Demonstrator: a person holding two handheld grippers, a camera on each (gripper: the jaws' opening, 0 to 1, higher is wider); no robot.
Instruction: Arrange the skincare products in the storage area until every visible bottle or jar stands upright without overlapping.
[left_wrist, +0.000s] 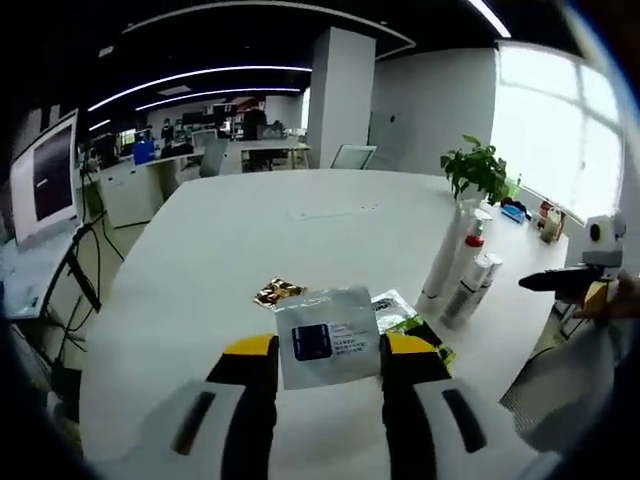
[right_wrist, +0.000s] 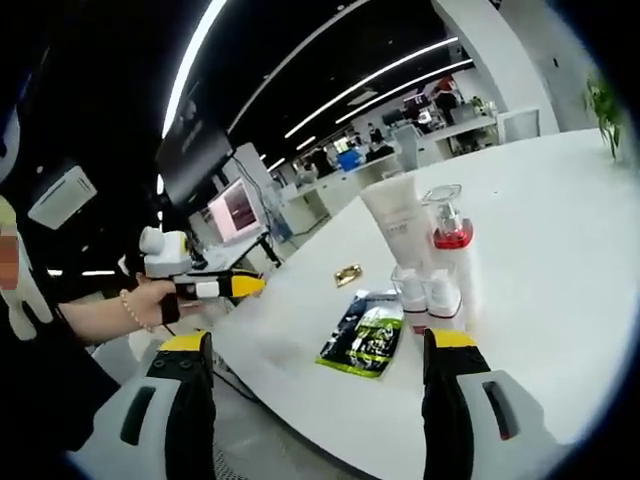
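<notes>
Left gripper (left_wrist: 328, 362) pinching one white sachet (left_wrist: 327, 337), lying flat. Right gripper (right_wrist: 322, 352) gaping wide. Four bottles (right_wrist: 430, 262) standing upright mid-table (right_wrist: 560, 250); green packet (right_wrist: 366, 336) lying near.

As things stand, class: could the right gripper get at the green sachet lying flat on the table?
Probably yes. The right gripper is open, and the green sachet lies just ahead between its jaws with nothing over it; the bottles stand just beyond it.

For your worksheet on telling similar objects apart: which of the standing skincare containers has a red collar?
The pump bottle, beside the taller white tube. A red band sits below its clear pump head; the two small bottles in front have none.
</notes>
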